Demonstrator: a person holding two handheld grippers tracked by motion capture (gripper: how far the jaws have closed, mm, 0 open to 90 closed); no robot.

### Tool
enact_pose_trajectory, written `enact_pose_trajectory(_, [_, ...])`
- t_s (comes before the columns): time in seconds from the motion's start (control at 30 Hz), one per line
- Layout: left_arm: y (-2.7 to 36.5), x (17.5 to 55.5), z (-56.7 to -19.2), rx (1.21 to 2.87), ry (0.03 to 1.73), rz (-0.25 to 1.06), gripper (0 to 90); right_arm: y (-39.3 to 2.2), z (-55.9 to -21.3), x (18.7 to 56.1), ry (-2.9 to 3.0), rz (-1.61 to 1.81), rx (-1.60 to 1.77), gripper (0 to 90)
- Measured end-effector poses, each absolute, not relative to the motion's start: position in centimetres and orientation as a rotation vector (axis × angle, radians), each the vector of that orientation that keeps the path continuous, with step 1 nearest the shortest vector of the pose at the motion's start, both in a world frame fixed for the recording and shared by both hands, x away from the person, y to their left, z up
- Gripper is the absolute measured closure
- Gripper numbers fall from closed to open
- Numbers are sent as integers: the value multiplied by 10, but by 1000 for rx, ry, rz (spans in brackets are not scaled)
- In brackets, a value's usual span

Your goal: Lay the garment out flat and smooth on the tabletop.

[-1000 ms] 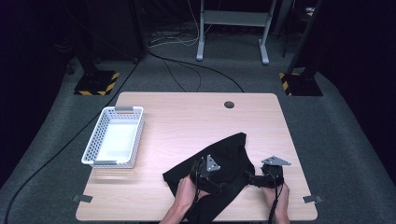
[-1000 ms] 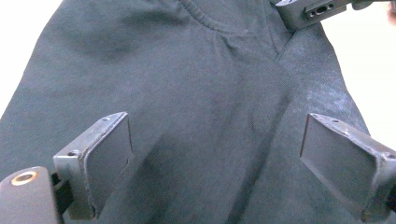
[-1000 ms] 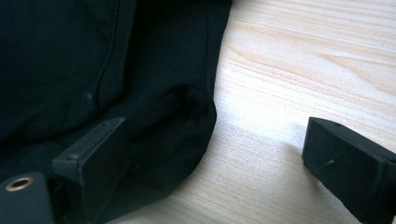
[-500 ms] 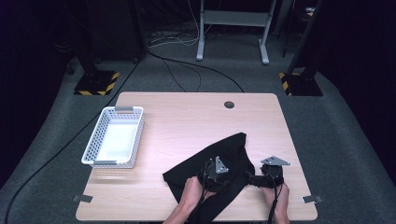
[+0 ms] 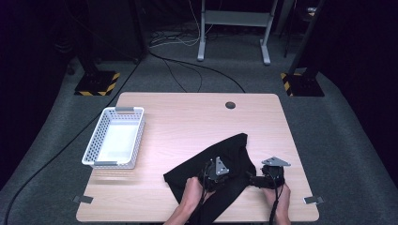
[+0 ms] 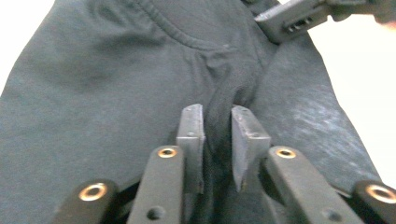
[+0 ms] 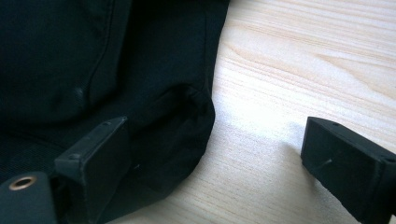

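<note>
Black cloth (image 5: 220,164), soft, floppy (best grabbed at fold). Left gripper (image 6: 218,122) pinching fold; right gripper (image 7: 212,154) wide open at edge.

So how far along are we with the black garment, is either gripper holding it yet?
Done: the garment lies spread on the table. In hand: the left hand-held gripper pinches a fold of it; the right hand-held gripper is open at its edge, gripping nothing. Left: closing the right, then any moving; the basket is empty.
</note>
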State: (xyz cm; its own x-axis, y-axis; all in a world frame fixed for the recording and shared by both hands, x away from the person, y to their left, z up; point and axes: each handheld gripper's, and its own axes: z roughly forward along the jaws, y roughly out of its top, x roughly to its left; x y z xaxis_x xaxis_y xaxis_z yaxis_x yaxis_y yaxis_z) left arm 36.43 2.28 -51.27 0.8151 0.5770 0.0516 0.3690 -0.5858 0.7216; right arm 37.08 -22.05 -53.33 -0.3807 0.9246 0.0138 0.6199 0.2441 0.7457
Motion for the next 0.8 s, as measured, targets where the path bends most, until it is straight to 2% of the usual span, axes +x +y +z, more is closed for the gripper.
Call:
enact_pose_trajectory(0.23, [30,368,-508,2251,707,378,812,-220,-533,371,2091,942,1411,80])
enact_pose_trajectory(0.8, [56,389,-490,2198,777,451,816,-219,-533,371,2094,942,1406,81])
